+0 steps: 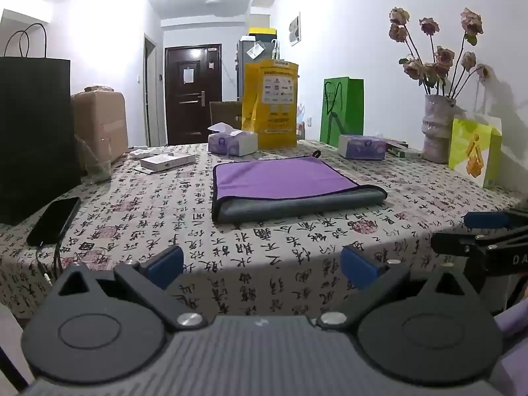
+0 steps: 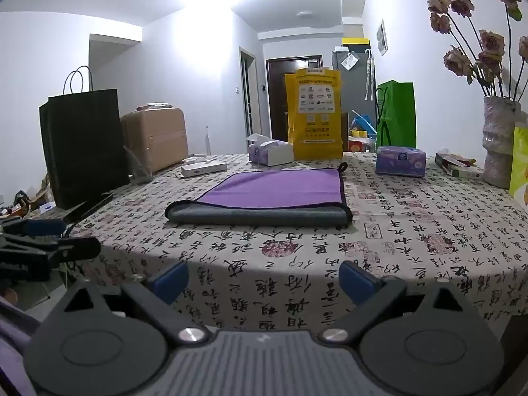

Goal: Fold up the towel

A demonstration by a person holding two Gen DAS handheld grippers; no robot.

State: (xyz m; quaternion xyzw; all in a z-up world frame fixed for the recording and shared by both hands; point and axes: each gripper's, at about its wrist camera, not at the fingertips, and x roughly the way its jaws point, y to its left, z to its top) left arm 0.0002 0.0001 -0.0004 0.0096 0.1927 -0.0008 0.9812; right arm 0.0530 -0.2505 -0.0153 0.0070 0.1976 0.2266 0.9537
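Observation:
A purple towel [image 1: 283, 178] with a grey underside lies folded flat in the middle of the table; it also shows in the right wrist view [image 2: 270, 191]. Its grey folded edge faces me. My left gripper [image 1: 262, 264] is open and empty, held back at the table's near edge, well short of the towel. My right gripper [image 2: 264, 279] is open and empty, also at the near edge. Each gripper shows in the other's view: the right gripper [image 1: 478, 231] at the right, the left gripper [image 2: 36, 234] at the left.
The table [image 1: 297, 241] has a calligraphy-print cloth. On it: a black phone [image 1: 54, 221], black paper bag [image 1: 33, 132], tissue boxes [image 1: 232, 142], yellow bag [image 1: 270, 105], green bag [image 1: 341, 110], flower vase [image 1: 437, 128] and a small white box [image 1: 168, 161].

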